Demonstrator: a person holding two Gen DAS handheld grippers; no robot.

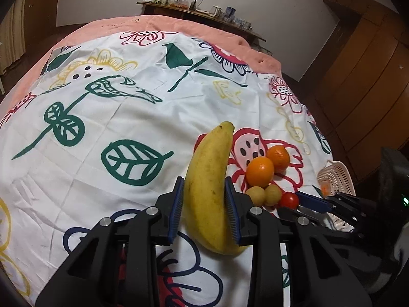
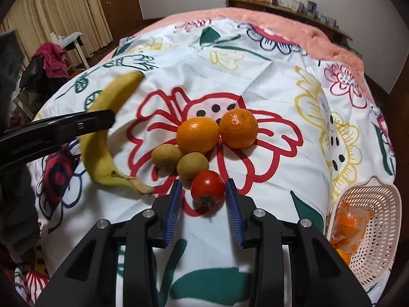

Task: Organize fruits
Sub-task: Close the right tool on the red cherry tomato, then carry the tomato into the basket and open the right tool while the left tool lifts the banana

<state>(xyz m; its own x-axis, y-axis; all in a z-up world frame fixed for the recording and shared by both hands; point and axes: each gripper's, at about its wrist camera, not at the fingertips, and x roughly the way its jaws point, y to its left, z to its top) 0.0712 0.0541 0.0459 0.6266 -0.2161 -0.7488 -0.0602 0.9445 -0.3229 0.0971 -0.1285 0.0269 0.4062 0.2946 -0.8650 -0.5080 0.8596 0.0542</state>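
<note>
Left gripper [image 1: 204, 204]: the blue pads [image 1: 176, 212] are closed on the banana [image 1: 208, 179], pressing both flanks at mid-body. The right-wrist view shows the stem end [image 2: 135, 183] low over the cloth [image 2: 268, 76] and the tip angled up and away, so the banana is judged partly lifted or about to be; contact with the cloth cannot be told.

Right gripper [image 2: 204, 199]: the jaws are set either side of the tomato [image 2: 207, 189] with a visible gap on each side, so nothing is gripped. The fingers are straddled over it, probably as a pre-grasp. Its stem is turned toward the camera.

Outward from the tomato, two small brown fruits [image 2: 179, 160] are touching it and each other, and two oranges [image 2: 217, 131] are packed just behind. The cluster is tight, so a close on the tomato risks nudging the brown fruits.

A basket [image 2: 383, 217] is set at the right edge of the cloth, near the right gripper; orange items are already seen inside. It is judged to be the drop target, hence the nearest fruit being addressed from that side.

The banana is kept clear of the cluster on the left, which leaves each gripper its own work zone.
</note>
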